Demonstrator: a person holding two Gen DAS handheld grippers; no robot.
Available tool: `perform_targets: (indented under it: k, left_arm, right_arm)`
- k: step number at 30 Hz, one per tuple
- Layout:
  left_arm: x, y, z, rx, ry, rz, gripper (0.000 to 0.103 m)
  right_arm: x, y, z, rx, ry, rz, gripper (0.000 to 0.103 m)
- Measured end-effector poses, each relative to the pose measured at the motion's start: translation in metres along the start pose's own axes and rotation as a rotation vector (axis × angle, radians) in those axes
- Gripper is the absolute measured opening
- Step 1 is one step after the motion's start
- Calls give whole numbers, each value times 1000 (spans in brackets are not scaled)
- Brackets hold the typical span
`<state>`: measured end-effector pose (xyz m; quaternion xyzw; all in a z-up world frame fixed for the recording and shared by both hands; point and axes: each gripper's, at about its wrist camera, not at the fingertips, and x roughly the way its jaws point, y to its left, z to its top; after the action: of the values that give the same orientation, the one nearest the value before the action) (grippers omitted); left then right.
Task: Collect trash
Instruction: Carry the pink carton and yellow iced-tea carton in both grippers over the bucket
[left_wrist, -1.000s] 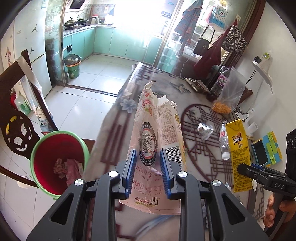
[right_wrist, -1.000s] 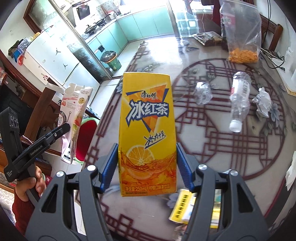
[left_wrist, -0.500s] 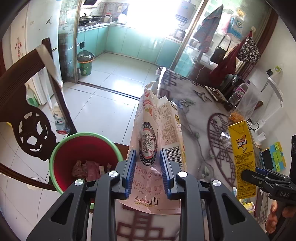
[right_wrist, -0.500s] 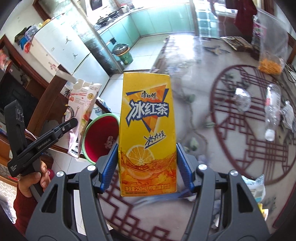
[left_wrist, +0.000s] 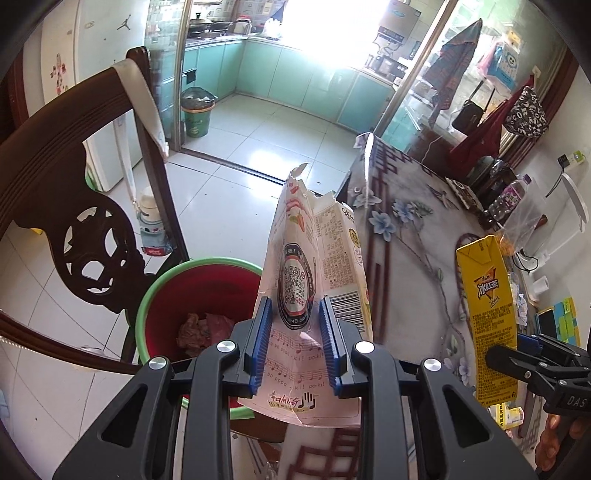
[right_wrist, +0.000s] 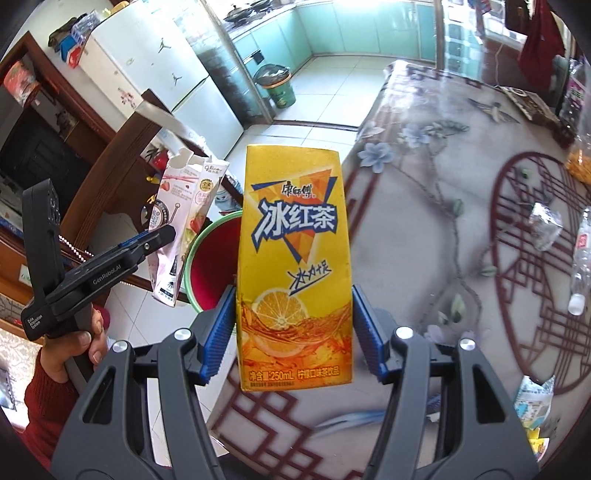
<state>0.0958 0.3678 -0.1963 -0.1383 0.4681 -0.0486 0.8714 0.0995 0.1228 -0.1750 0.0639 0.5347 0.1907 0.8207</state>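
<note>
- Leftmost, a dark wooden chair (left_wrist: 74, 236) is seen, with a green-rimmed red bin (left_wrist: 199, 291) just beside it on the floor; crumpled scraps are already lying inside.
- Next, the left gripper (left_wrist: 295, 339) is clamped narrow on a torn pink snack box (left_wrist: 314, 280), pinched low on its body; the long axis is kept upright, torn mouth up.
- The bin opening is placed just left of and below that box; the box's lower edge appears to overlap the bin rim in the left wrist view, though true height above it cannot be told.
- Further right, the table (left_wrist: 413, 258) with its floral cover is seen, its edge lying close to the bin.
- The right gripper (right_wrist: 293, 332) is closed at mid width on a yellow iced-tea carton (right_wrist: 293, 266), gripped across its lower half, long axis upright.
- From the right wrist view, the bin (right_wrist: 210, 262) is partly hidden behind the carton's left edge, so the carton is judged to hang over the table edge, not yet over the opening.
- Left hand is judged nearer the bin; its drop would likely come first, with the carton needing a further shift leftward.
- On the table well to the right, a clear plastic bottle (right_wrist: 581, 258) and crumpled wrapper (right_wrist: 545, 225) are left uncollected.
</note>
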Motion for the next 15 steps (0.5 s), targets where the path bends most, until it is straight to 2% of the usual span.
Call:
perform_targets:
  k: [15]
  left_arm:
    - [15, 52, -7, -102, 30, 66, 24]
  right_arm:
    - [42, 25, 10, -35, 86, 27, 59]
